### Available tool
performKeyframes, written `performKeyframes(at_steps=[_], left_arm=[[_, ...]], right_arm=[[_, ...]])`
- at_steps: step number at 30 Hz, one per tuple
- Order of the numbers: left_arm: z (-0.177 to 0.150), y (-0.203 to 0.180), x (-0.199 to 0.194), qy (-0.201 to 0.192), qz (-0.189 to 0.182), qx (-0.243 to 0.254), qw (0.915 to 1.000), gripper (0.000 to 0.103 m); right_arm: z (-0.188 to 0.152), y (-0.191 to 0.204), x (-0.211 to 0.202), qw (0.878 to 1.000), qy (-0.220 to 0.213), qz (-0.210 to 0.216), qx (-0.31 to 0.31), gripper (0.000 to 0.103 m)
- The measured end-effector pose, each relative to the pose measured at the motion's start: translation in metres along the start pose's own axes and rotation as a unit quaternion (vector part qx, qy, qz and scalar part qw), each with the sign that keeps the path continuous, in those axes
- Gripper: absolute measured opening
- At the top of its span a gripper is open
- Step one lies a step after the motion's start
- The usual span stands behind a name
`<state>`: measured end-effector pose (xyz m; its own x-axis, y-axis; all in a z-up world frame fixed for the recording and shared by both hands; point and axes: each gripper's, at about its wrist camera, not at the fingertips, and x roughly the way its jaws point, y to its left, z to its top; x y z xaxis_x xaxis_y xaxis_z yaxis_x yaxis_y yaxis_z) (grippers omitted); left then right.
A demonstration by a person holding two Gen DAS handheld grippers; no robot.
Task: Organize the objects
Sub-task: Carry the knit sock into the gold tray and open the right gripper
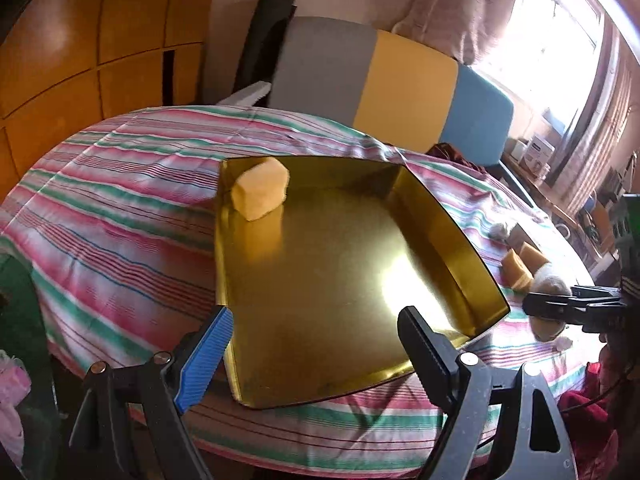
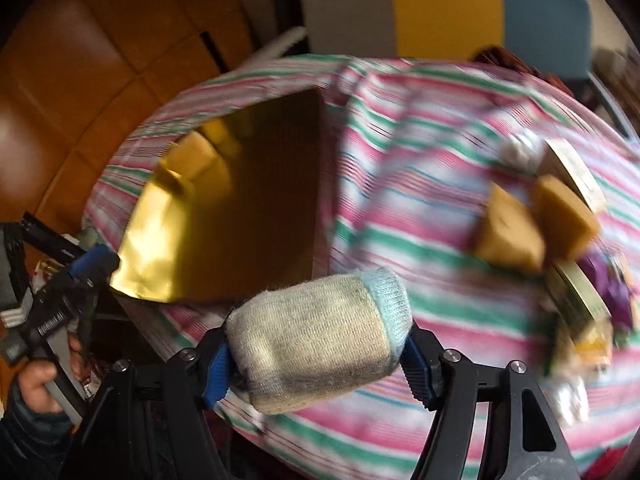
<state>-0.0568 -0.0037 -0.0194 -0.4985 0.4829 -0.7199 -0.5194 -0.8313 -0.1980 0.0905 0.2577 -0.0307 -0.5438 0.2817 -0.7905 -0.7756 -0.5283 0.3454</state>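
We count one gold tray (image 1: 320, 280) on the striped cloth (image 1: 120, 200) — one sponge (image 1: 260, 189) inside, two sponges (image 2: 536, 228) outside; left gripper (image 1: 316, 340) spread, empty — right gripper (image 2: 320, 364) clamped on one rolled sock (image 2: 316, 340).

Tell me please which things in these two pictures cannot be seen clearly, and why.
- Pile at the table's right side: right wrist view, motion blur; only two yellow sponges can be told.
- Rolled sock: left wrist view, mostly hidden behind the right gripper.
- Gold tray inside: right wrist view, glare hides the sponge there.
- Left gripper: near tray rim hidden between its fingers.
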Motion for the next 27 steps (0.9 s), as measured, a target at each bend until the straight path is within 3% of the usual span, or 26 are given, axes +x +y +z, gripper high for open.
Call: performKeyframes(at_steps=[10,19,21,23,27], left_arm=[[0.004,0.021,-0.014,-0.016,0.027,-0.025,0.9992,0.086],[0.008,0.067,-0.034,-0.041,0.074,-0.078,0.9933,0.086],[0.007,0.072,-0.034,-0.041,0.08,-0.082,0.9925,0.086],[0.006,0.074,-0.032,-0.038,0.081,-0.085,0.9923,0.086],[0.004,0.073,-0.028,-0.033,0.079,-0.082,0.9929,0.086]], right_arm=[[0.026,0.058,0.035,0.999,-0.004,0.027,-0.024,0.071],[0.043,0.132,0.107,0.995,0.022,0.067,-0.066,0.073],[0.043,0.143,0.119,0.994,0.029,0.074,-0.075,0.076],[0.041,0.152,0.125,0.993,0.031,0.088,-0.079,0.089],[0.038,0.159,0.125,0.991,0.026,0.109,-0.077,0.094]])
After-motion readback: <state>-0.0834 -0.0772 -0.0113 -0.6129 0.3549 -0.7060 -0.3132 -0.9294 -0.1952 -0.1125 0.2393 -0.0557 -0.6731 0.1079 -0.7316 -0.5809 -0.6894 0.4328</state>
